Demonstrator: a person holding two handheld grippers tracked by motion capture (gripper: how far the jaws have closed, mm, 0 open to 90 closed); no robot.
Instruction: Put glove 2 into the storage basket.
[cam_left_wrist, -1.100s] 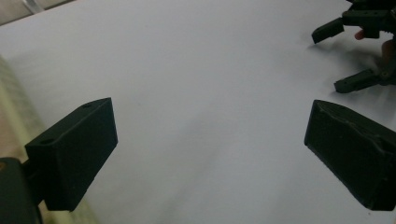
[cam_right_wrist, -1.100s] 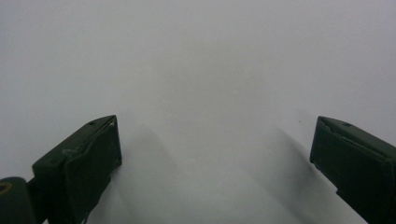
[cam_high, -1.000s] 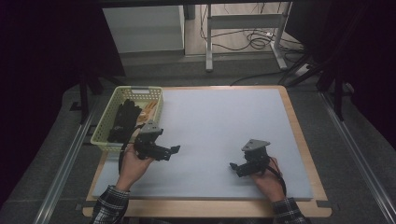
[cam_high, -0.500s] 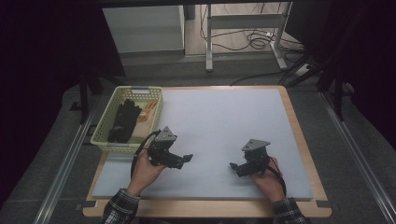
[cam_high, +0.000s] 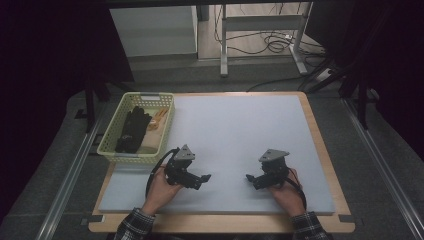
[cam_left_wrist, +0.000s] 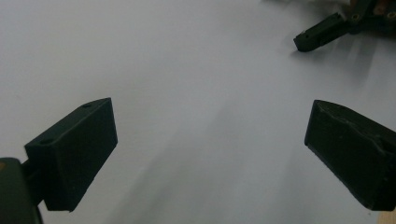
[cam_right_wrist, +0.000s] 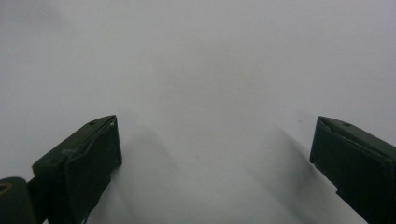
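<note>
Both grippers rest low over the pale grey mat (cam_high: 240, 125) near its front edge. My left gripper (cam_high: 204, 178) points right, its jaws wide open with bare mat between them (cam_left_wrist: 210, 140). My right gripper (cam_high: 248, 178) points left toward it, also open and holding nothing (cam_right_wrist: 215, 144). In the left gripper view the tip of the right gripper (cam_left_wrist: 317, 36) shows at the top right. A yellow-green basket (cam_high: 113, 148) stands at the mat's left, with a black glove (cam_high: 131, 129) and an orange-tan item (cam_high: 159, 119) lying inside.
The mat lies on a wooden board (cam_high: 320, 145) with dark floor around it. Metal rails (cam_high: 65, 185) run along both sides. A white cabinet (cam_high: 155, 30) and a metal frame with cables (cam_high: 260, 35) stand beyond the far edge.
My left gripper has come away from the basket, moving right and toward the front edge to face the right gripper. The right gripper has stayed put.
</note>
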